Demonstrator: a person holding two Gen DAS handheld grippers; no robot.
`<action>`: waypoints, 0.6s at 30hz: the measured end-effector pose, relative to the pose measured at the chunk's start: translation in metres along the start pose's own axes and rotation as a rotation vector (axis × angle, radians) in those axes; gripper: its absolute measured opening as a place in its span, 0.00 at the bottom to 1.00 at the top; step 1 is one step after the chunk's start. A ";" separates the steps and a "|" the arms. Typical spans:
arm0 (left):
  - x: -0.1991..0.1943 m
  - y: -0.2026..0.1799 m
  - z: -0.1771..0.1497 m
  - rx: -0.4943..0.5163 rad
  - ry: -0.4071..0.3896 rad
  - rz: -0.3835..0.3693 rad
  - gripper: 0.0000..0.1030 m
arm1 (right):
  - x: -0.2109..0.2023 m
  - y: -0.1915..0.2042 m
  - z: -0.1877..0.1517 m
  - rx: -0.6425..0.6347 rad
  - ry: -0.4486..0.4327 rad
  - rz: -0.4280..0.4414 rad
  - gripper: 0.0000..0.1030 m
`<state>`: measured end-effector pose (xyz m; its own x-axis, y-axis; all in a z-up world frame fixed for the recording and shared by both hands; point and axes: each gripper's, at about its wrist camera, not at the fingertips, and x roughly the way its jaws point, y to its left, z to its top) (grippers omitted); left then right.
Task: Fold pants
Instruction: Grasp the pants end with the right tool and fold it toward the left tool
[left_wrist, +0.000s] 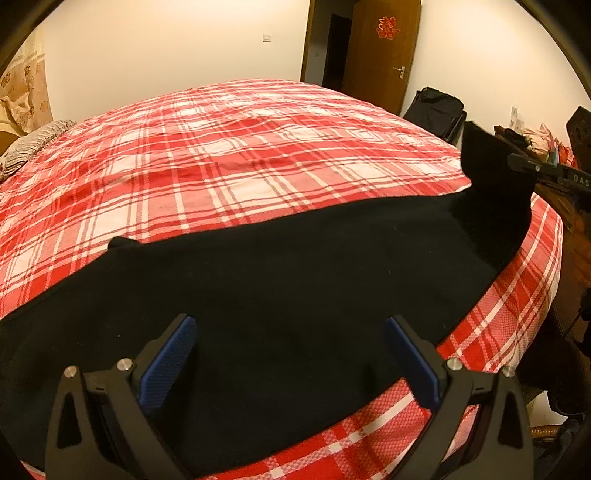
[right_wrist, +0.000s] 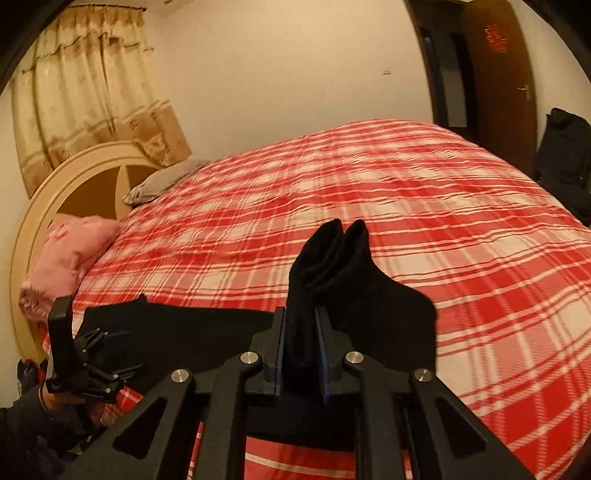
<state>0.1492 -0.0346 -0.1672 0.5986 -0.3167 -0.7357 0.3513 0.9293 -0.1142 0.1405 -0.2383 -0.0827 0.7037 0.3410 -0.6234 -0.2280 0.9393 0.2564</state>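
1. The pants (left_wrist: 280, 280) are black and lie stretched along the near edge of the bed (left_wrist: 229, 155), on its red plaid cover, running from left to right across the left wrist view.
2. The left claw (left_wrist: 290, 354) stands wide, its blue pads (left_wrist: 168, 362) spread apart just above the cloth with nothing between them. It hovers over the middle stretch of the pants, near the bed's edge.
3. The right claw (right_wrist: 301, 347) is clamped narrow on one end of the pants (right_wrist: 332, 280); a bunched tuft of black fabric sticks up past its fingertips, lifted off the bed. In the left view this raised end shows at the far right, pinched by the right claw (left_wrist: 535, 168).
4. Which end is held, waistband or hems, I cannot tell; the cloth is too dark to show seams.
5. Done so far, judging by how they lie: the pants look laid out as one long narrow strip, possibly with the legs already stacked, though the black fabric hides any layering.
6. Left to do, as I judge it: carry the lifted end over toward the other end to halve the length, then smooth and perhaps fold once more. No crosswise fold is visible yet.
7. A pink pillow (right_wrist: 62, 254) sits by the headboard, well apart from the work.
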 end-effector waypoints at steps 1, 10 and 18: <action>0.000 0.001 0.000 -0.004 -0.001 -0.001 1.00 | 0.004 0.004 -0.001 -0.006 0.008 0.005 0.15; -0.002 0.002 0.002 -0.014 0.000 -0.025 1.00 | 0.041 0.050 -0.016 -0.100 0.078 0.048 0.15; -0.003 0.005 0.007 -0.011 -0.002 -0.025 1.00 | 0.063 0.077 -0.028 -0.152 0.119 0.083 0.15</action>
<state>0.1543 -0.0300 -0.1609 0.5911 -0.3406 -0.7312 0.3586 0.9229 -0.1400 0.1484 -0.1433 -0.1231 0.5961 0.4110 -0.6897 -0.3868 0.8998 0.2019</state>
